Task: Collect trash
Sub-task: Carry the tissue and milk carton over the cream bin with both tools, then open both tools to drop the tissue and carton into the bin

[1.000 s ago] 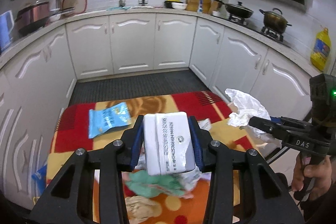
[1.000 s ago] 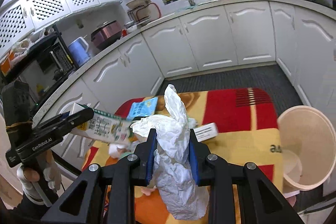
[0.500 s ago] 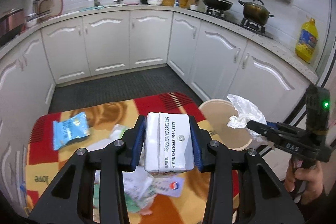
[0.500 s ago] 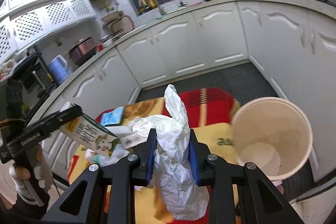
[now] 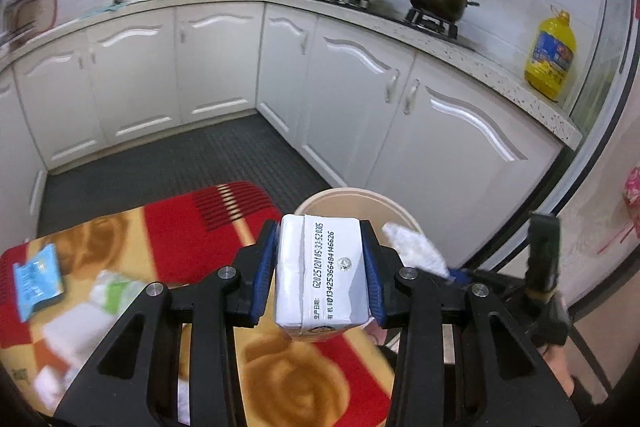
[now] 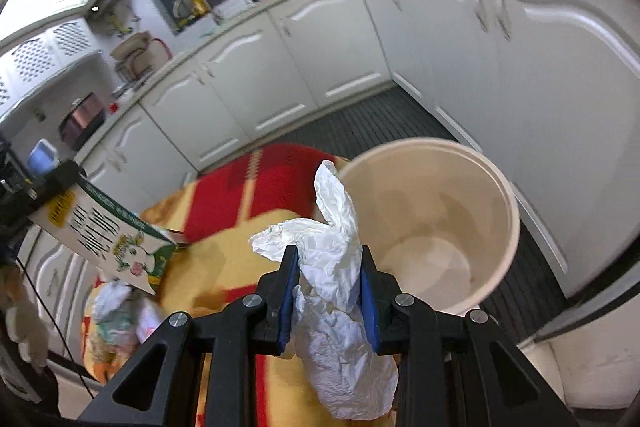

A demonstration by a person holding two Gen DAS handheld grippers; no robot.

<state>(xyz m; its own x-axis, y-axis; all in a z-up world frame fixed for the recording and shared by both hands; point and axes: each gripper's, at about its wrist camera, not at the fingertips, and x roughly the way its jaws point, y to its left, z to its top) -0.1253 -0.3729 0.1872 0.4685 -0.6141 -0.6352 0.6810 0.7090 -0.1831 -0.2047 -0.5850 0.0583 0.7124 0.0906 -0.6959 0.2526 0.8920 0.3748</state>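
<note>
In a home kitchen, the left gripper (image 5: 322,269) is angling downward, its blue pads clamping a white milk carton (image 5: 320,275) by its sides, the carton's printed end facing the camera above the edge of a red-and-yellow tablecloth (image 5: 200,227). Just beyond it is standing a beige trash bin (image 6: 432,211) on the dark floor. The right gripper (image 6: 328,291) is likewise tilting down beside the bin's rim, its jaws pinching a crumpled white paper wad (image 6: 336,267). More wrappers, a blue packet (image 5: 38,281) among them, are lying on the cloth.
</note>
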